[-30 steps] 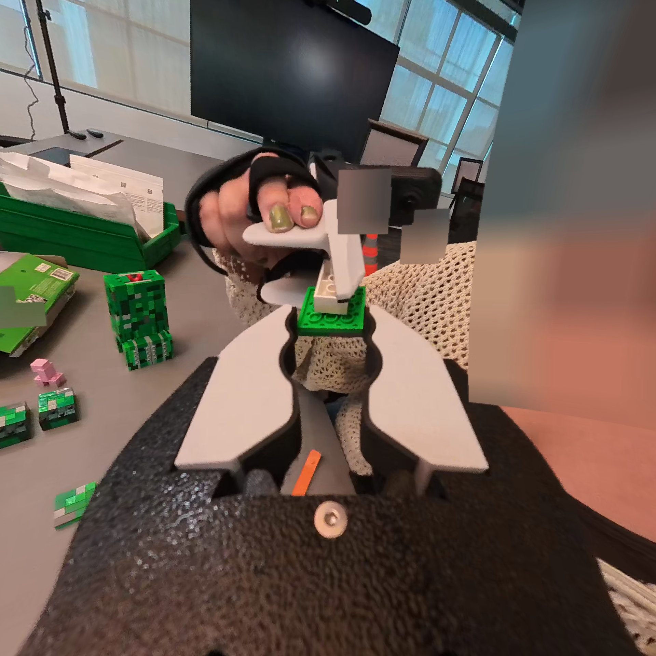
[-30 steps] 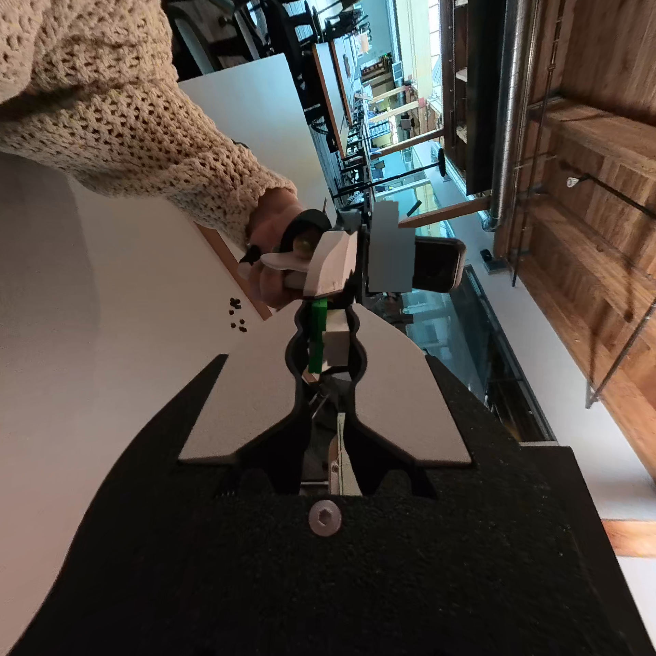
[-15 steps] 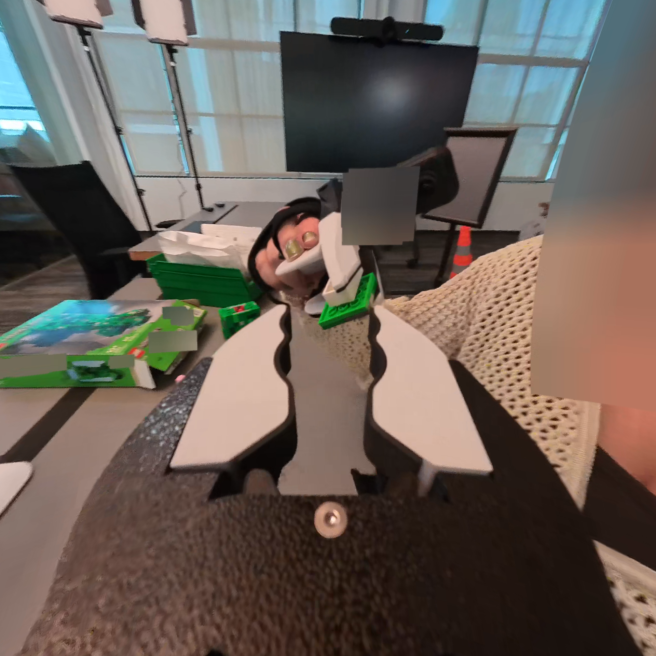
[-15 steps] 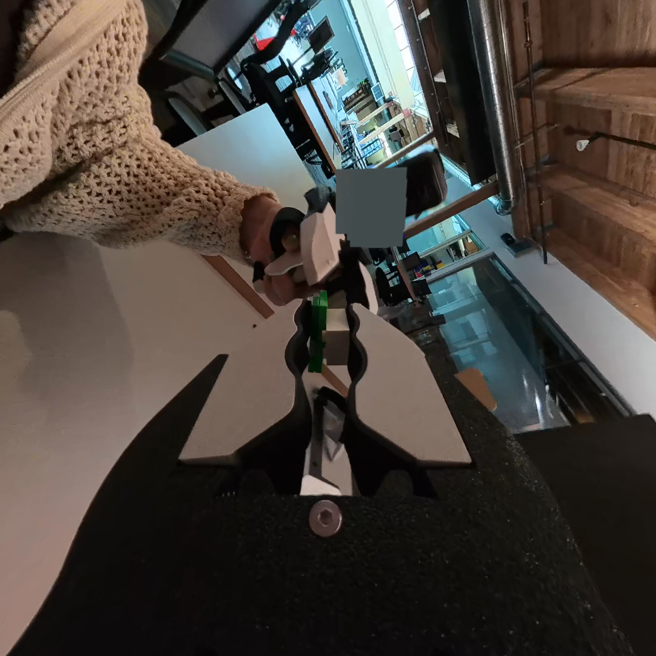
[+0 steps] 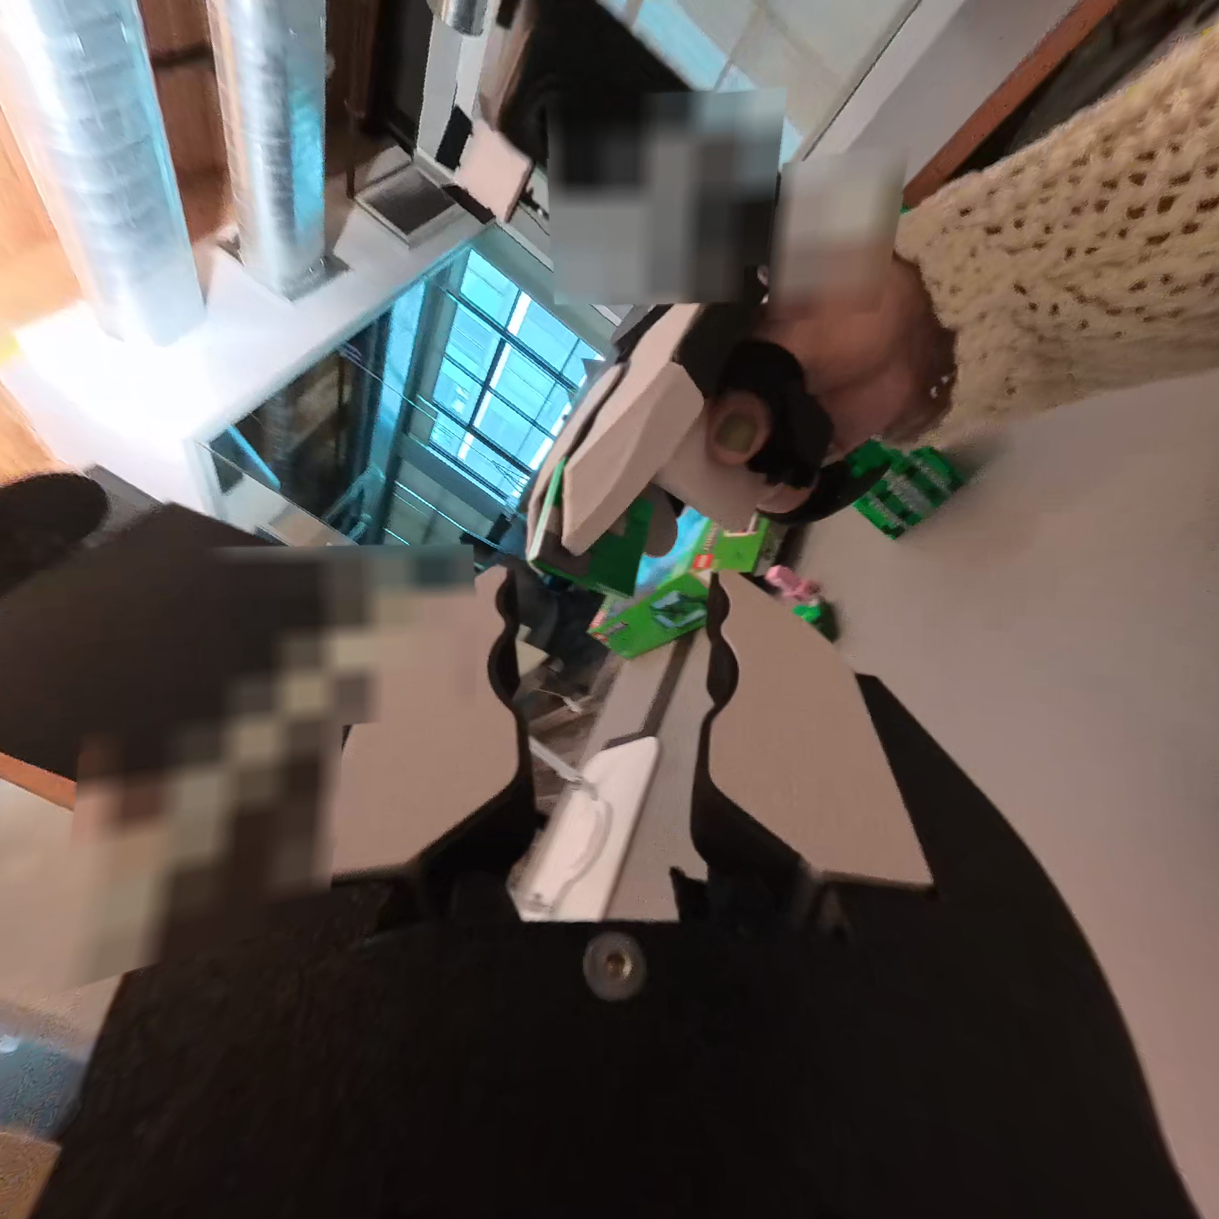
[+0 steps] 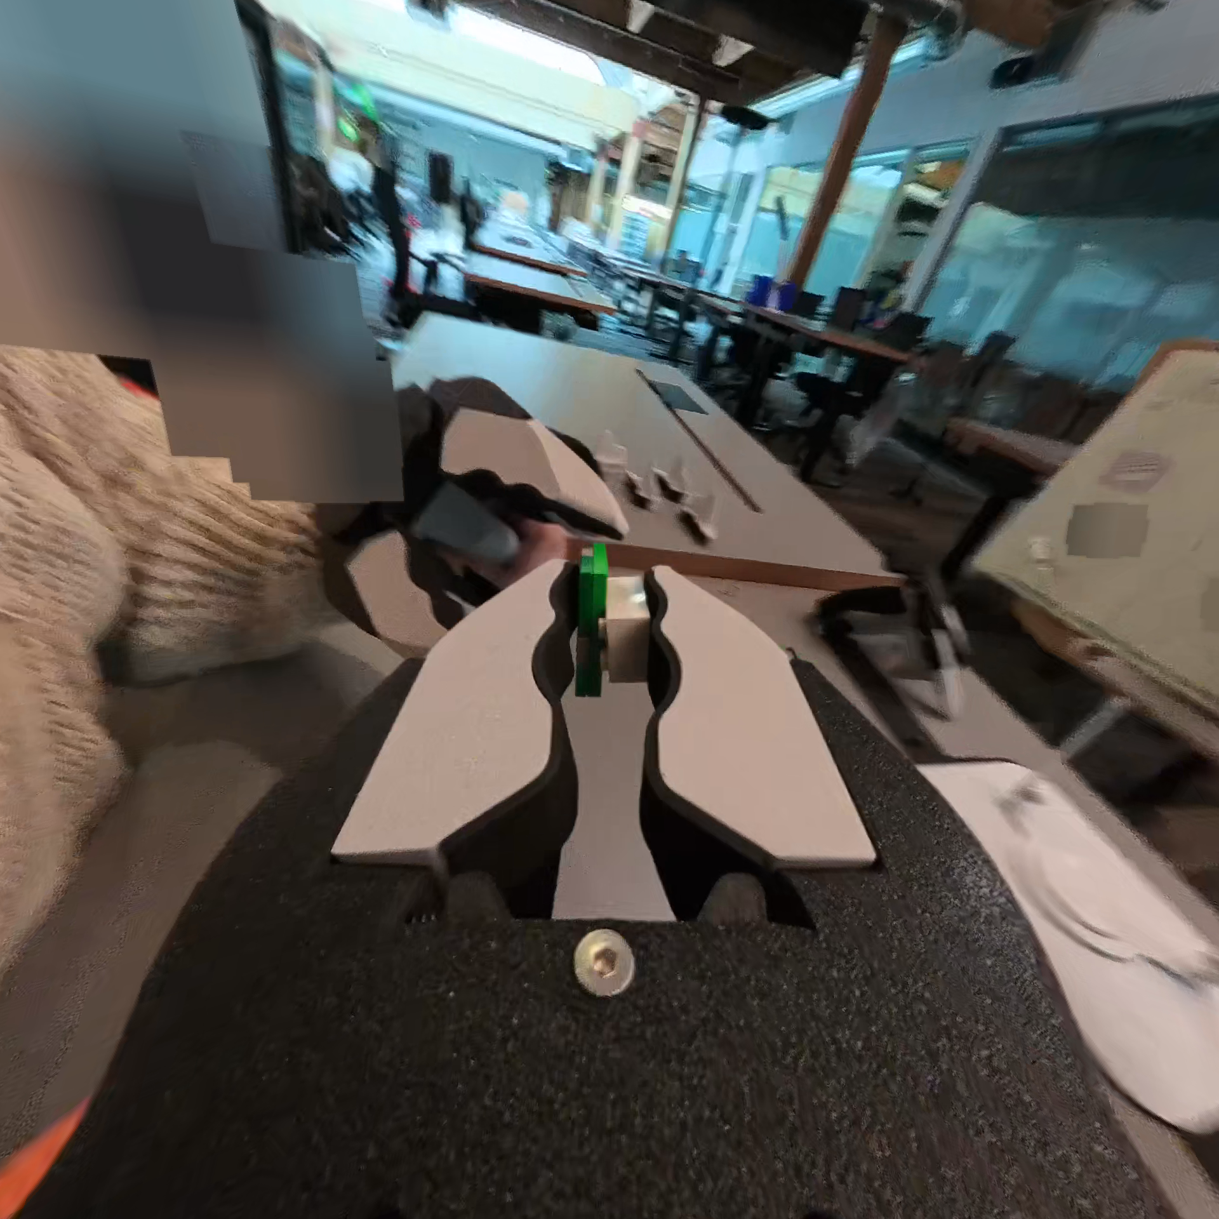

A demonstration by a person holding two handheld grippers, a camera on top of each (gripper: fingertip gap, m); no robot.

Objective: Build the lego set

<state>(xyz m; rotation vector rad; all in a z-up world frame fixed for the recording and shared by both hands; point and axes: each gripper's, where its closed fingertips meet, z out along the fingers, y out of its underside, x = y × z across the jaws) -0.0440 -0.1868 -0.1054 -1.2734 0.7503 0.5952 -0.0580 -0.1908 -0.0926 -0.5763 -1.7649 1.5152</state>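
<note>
In the right wrist view my right gripper (image 6: 610,580) is shut on a small assembly: a green plate (image 6: 590,620) on edge with a white brick (image 6: 623,633) stuck to it, both pads pressing. In the left wrist view my left gripper (image 5: 607,587) is open with nothing between its fingers. Just beyond it the right gripper (image 5: 593,501) shows, held by a hand and carrying the green plate (image 5: 593,561). The left gripper also shows in the right wrist view (image 6: 528,488), just left of the plate. Both views are blurred by motion.
On the grey table (image 5: 1022,659) lie a green set box (image 5: 666,607), a built green blocky figure (image 5: 904,488), a small pink figure (image 5: 791,584) and a flat white object (image 5: 593,824). A cream knitted sleeve (image 6: 99,593) fills the left of the right wrist view.
A second ago my left fingers flanked the green plate; they have since drawn back and spread wider. My right gripper kept its hold on the plate and brick. Both cameras swung sharply.
</note>
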